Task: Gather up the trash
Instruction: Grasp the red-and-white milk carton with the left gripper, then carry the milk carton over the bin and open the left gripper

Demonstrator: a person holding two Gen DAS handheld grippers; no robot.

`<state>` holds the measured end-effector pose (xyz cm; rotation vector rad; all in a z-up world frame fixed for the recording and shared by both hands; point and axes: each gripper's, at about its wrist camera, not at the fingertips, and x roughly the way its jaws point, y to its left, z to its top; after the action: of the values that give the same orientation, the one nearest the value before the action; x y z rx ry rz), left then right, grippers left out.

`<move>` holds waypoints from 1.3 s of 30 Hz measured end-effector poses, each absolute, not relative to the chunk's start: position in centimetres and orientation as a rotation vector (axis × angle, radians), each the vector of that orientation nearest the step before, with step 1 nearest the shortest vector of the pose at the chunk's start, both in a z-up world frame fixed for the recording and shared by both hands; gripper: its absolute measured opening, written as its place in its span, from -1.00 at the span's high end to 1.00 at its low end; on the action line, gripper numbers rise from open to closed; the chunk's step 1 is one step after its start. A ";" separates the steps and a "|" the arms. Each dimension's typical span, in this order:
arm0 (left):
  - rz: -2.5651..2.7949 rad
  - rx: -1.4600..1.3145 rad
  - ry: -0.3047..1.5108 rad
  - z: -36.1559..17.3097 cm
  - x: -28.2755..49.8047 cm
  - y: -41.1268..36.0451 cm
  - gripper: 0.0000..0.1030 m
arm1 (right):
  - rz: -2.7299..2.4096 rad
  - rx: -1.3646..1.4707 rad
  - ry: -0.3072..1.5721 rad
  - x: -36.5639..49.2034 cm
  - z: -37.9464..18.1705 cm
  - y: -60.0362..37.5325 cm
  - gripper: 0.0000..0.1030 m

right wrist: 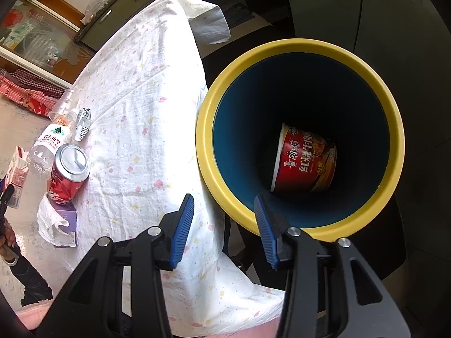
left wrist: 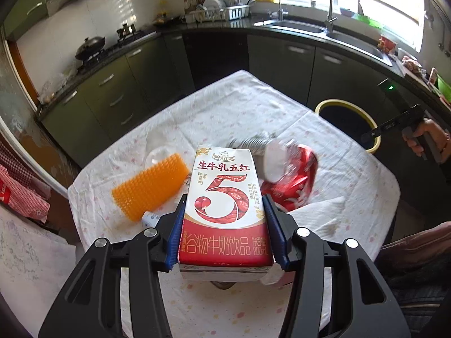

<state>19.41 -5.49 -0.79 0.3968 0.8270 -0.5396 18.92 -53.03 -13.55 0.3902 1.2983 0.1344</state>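
My left gripper is shut on a red and white milk carton and holds it above the table. Behind the carton lie a crushed red can, an orange spiky plastic piece and a white paper towel. My right gripper is open and empty, over the near rim of the yellow-rimmed bin. A red instant-noodle cup lies at the bottom of the bin. The bin also shows in the left wrist view, with the right gripper beside it.
The table with a white floral cloth stands left of the bin. On it, in the right wrist view, are the can, a clear plastic bottle, a purple box and the carton. Kitchen cabinets and a sink lie beyond.
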 end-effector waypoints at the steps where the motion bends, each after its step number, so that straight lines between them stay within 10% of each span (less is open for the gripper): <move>1: -0.549 0.397 0.816 -0.4 19.1 -6.0 0.01 | 0.135 0.391 1.294 18.8 -13.4 -53.1 0.17; 15: -0.903 0.512 0.824 0.2 18.8 -25.8 0.01 | 0.048 0.427 1.146 12.2 -10.7 -60.1 0.17; 33: -0.839 0.649 1.139 -13.2 26.7 -49.2 0.00 | -0.020 0.596 1.089 4.3 -15.0 -70.0 0.07; 39: -0.769 0.667 1.046 -11.1 26.5 -49.4 -0.53 | 0.047 0.584 1.088 6.6 -15.6 -70.1 0.04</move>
<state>26.47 -49.35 -11.13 0.6665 1.0464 -0.7692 6.63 -70.15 -15.58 0.5839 1.0882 0.0473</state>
